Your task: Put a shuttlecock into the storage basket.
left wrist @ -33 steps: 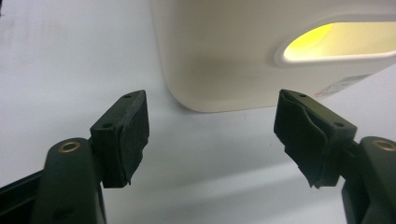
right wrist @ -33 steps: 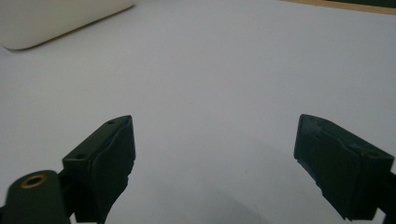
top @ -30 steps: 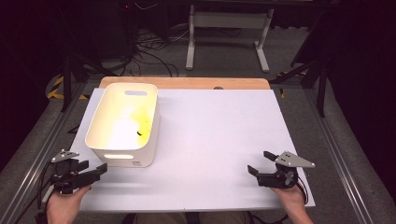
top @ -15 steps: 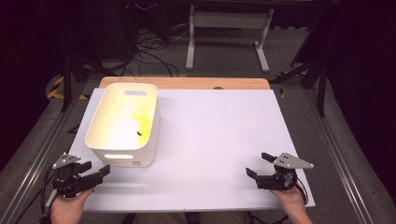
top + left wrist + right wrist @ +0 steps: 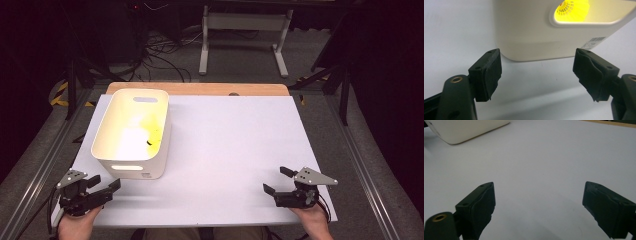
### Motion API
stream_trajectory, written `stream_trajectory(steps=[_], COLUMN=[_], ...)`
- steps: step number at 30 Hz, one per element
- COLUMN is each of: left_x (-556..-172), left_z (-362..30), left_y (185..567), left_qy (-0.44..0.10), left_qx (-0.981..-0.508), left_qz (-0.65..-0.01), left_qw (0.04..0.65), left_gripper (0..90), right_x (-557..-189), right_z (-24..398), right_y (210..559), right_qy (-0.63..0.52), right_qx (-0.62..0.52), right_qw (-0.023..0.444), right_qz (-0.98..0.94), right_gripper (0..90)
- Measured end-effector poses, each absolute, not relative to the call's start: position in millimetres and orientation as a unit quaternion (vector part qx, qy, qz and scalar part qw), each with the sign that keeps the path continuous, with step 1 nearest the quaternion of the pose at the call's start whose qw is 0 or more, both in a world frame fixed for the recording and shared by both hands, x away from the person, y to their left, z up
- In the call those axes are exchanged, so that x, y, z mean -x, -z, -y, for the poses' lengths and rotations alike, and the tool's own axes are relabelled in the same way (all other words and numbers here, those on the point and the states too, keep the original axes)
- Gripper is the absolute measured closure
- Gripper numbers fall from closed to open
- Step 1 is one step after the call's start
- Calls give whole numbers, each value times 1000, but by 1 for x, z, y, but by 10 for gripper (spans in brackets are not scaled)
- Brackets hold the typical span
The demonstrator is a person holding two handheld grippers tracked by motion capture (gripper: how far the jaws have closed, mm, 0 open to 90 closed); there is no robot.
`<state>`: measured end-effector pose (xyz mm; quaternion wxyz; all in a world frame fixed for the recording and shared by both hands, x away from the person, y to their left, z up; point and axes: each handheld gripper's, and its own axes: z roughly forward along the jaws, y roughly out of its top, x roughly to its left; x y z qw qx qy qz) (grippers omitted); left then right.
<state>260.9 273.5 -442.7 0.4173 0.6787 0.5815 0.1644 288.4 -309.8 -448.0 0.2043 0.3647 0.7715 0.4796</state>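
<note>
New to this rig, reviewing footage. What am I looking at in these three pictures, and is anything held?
No robot here: a person holds a two-jaw gripper in each hand. The high view looks down on the table from above the person's side. It shows the left gripper at the near left corner and the right gripper at the near right. The other two views come from cameras riding on each gripper, looking along its black jaws. On the table stands a white bin with something yellow inside, seen through its handle slot. Both grippers' jaws are open and hold nothing.
</note>
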Motion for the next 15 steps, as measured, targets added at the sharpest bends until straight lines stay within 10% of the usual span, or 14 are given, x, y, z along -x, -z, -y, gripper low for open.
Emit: stream_trajectory(steps=[15], left_x=[-257], left_z=[-270], left_y=[452], left_qy=[-164], left_qx=[-675], left_qz=[-569], left_qw=[440], left_gripper=[229], right_x=[-282], right_z=[313], right_y=[449], right_qy=[-490], right_qx=[-368], right_qw=[197], right_qz=[-765], right_gripper=[116])
